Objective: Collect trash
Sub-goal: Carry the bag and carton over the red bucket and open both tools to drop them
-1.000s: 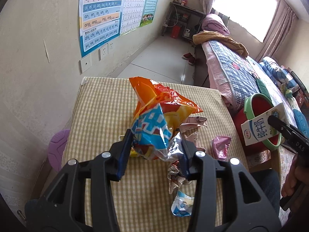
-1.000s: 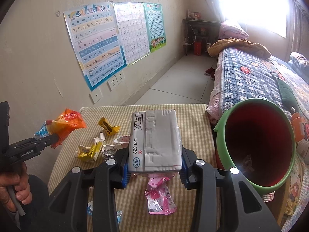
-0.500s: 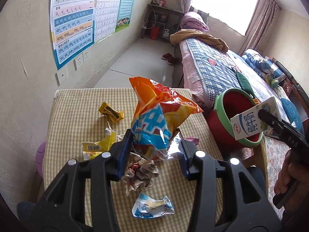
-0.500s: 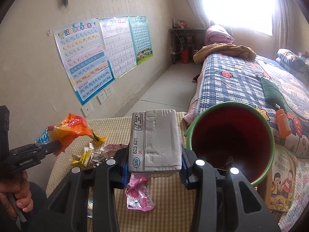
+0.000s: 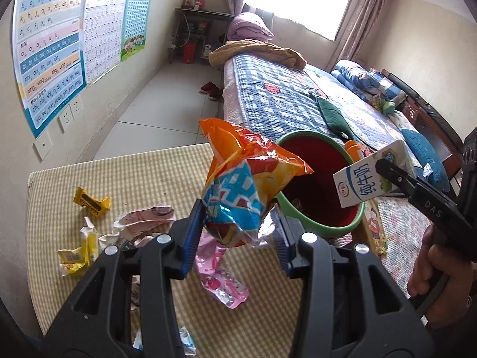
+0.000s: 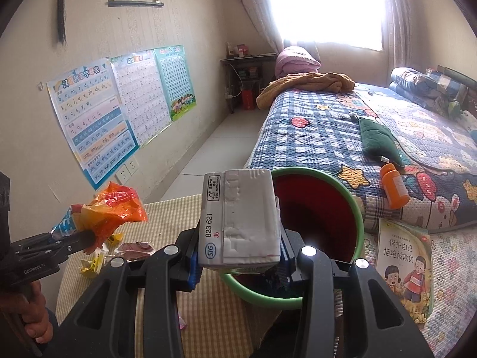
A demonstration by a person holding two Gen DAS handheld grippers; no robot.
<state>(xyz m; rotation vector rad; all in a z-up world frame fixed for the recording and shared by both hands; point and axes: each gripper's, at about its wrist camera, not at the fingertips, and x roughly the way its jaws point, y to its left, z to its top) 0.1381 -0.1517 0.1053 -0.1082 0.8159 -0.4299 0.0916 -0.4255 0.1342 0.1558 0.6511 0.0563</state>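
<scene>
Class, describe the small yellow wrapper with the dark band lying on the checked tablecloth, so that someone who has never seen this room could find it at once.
Start at the table with the checked tablecloth beside the bed. The litter lies on its left part. The yellow wrapper lies alone at the far edge of that litter, nearest the wall posters; unlike the crumpled white and pink scraps nearby, it is flat, with twisted ends and a dark band across it.

Both tools are matte black plastic two-finger grippers: the left gripper (image 5: 238, 232) and right gripper (image 6: 238, 256) each have blue ribbed pads, silver round screws and triangular cut-outs. White lettering reads "GenRobot.AI" on one side, "DAS" on the other.
</scene>
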